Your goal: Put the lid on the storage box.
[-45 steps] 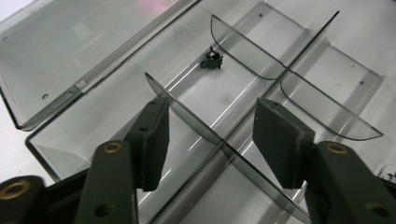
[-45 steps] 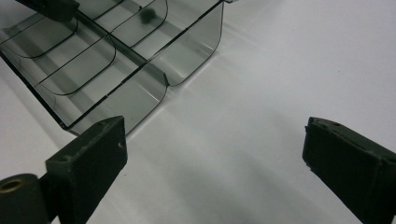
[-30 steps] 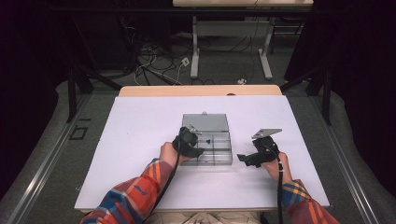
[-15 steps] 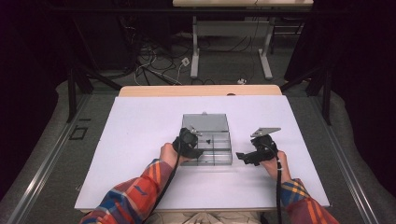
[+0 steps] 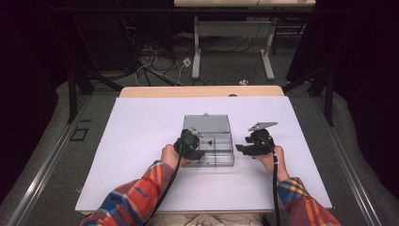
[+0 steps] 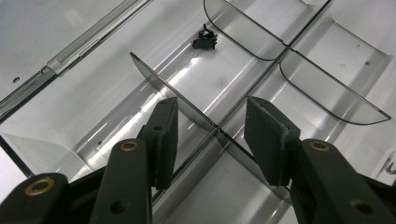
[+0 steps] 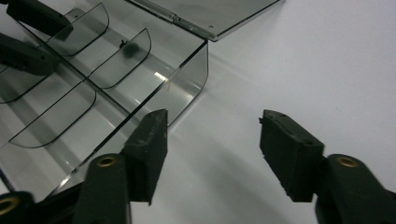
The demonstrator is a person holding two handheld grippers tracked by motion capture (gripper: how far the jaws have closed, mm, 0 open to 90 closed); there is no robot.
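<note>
A clear plastic compartment box (image 5: 231, 153) lies mid-table with its lid (image 5: 207, 123) folded flat behind it. My left gripper (image 5: 195, 147) reaches into the box's left side. In the left gripper view its jaws (image 6: 210, 121) stand open astride a thin clear divider (image 6: 154, 74), and the pads do not touch it. A small black part (image 6: 205, 41) lies in the compartment beyond. My right gripper (image 5: 240, 148) hovers over the white table just right of the box wall (image 7: 187, 74). Its jaws (image 7: 212, 135) have just been closing and remain open, with nothing between them.
The white tabletop (image 5: 141, 141) spreads wide around the box, with a wooden edge (image 5: 202, 92) at the far side. Curved clear dividers (image 7: 123, 60) split the box into several compartments. Beyond the table are desk legs and cables on the floor.
The right gripper has edged slightly toward the box. The left hand has kept still over the box.
</note>
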